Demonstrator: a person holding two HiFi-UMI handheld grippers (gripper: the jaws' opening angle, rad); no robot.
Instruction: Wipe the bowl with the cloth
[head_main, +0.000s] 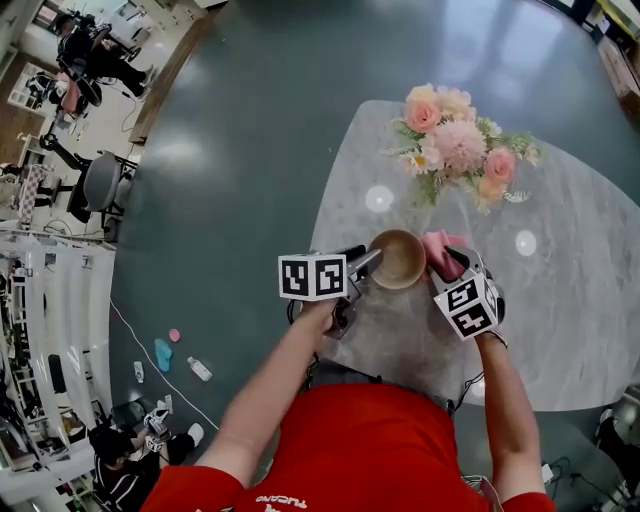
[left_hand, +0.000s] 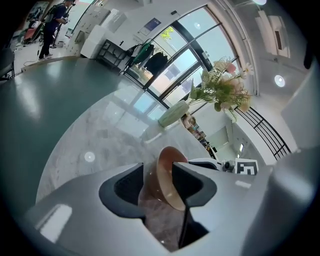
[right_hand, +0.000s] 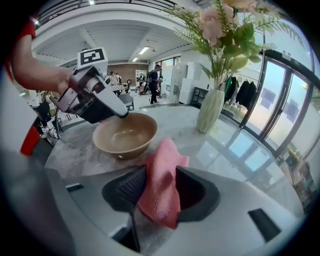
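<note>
The pink cloth (right_hand: 162, 190) sits pinched between your right gripper's (right_hand: 160, 175) jaws, just ahead of them the bowl (right_hand: 124, 137). Your left gripper (left_hand: 158, 169) clamps its rim. Wiping looks not yet begun.

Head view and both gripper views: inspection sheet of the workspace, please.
Surface: marble table, ceiling lights reflected in it.
Job's things: bowl upright on the table; cloth, pink, beside the bowl.
Clutter: vase of flowers behind the bowl; bottle and small items on the floor.
Grippers: left gripper shut on the bowl's rim; right gripper shut on the cloth.
Cables: one thin cable on the floor, left of the table.
Surroundings: chair, people far left, glass wall.
</note>
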